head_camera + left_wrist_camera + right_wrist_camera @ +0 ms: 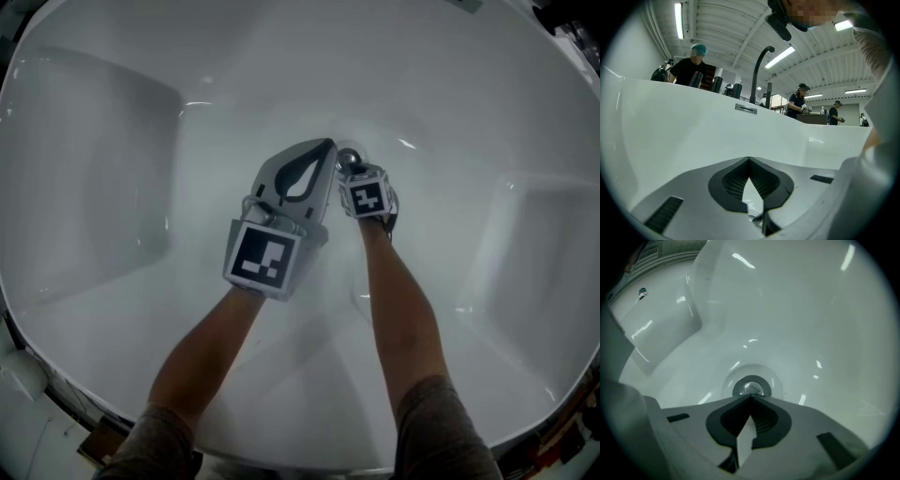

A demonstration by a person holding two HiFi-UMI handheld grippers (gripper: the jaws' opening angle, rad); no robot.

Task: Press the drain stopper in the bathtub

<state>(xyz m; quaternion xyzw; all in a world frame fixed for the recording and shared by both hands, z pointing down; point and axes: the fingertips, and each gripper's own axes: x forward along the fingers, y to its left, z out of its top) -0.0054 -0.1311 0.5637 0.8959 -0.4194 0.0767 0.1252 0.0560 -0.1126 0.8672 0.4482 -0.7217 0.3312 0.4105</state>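
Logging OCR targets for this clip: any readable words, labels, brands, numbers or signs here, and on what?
No readable text in any view.
Left gripper marker cube: black-and-white square pattern, no letters.
Right gripper marker cube: the same, no letters.
White glossy bathtub, round chrome drain stopper: no print visible.
Small metal plate on the tub wall: too small to tell.
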